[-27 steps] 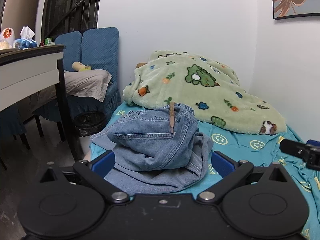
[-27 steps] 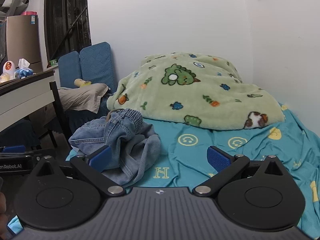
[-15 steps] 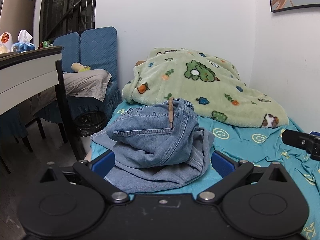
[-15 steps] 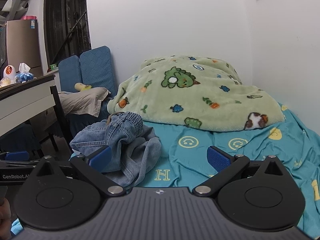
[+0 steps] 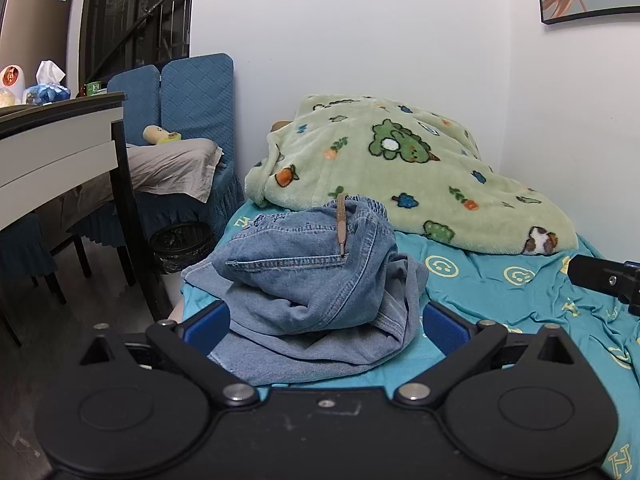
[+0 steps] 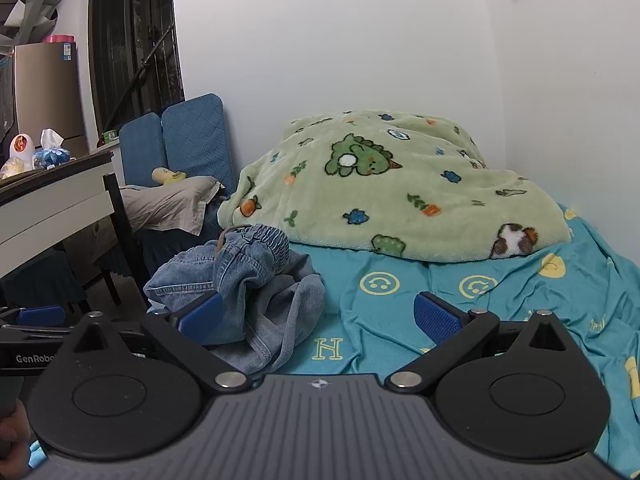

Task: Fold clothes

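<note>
Crumpled blue jeans [image 5: 312, 280] lie in a heap on the teal bed sheet [image 5: 500, 300], near the bed's left edge. My left gripper [image 5: 325, 323] is open and empty, its blue pads either side of the heap's near edge, just short of it. In the right wrist view the jeans [image 6: 240, 280] sit to the left. My right gripper [image 6: 318, 314] is open and empty over the sheet [image 6: 400, 320], its left pad in front of the jeans.
A green cartoon blanket [image 5: 400, 176] is piled at the head of the bed against the white wall. Left of the bed stand a desk [image 5: 60, 148], blue chairs [image 5: 192, 96] with a grey cloth, and a black bin [image 5: 180, 240]. The right gripper's tip [image 5: 604, 276] shows at right.
Both grippers have drifted slightly, with the views shifting a little. The jeans have not moved and both grippers stay open.
</note>
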`<act>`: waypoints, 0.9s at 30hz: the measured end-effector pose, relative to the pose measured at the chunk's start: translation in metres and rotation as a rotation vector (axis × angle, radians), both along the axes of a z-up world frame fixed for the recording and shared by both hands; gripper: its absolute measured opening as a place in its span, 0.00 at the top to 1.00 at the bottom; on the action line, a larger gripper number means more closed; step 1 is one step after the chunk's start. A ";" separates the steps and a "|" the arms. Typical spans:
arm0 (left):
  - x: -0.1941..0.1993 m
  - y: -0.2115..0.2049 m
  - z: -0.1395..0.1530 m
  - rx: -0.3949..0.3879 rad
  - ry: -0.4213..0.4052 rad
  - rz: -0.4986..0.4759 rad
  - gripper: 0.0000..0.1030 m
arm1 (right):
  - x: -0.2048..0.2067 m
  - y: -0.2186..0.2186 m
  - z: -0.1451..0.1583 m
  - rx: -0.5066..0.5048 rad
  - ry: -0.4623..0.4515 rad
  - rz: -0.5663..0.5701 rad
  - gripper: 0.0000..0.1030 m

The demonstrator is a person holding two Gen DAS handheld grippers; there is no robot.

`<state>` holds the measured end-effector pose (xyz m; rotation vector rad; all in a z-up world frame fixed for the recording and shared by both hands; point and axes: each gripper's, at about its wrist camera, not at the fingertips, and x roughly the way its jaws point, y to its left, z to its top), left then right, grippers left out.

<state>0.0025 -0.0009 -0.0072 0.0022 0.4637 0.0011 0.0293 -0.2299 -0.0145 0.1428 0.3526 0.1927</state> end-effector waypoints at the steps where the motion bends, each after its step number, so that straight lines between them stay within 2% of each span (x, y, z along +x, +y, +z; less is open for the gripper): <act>1: 0.001 0.000 -0.001 0.000 0.000 0.000 0.00 | 0.000 0.000 0.000 0.002 0.001 0.000 0.00; 27: -0.003 -0.001 0.002 0.009 0.002 0.002 0.00 | -0.001 -0.003 0.000 0.019 0.008 -0.010 0.00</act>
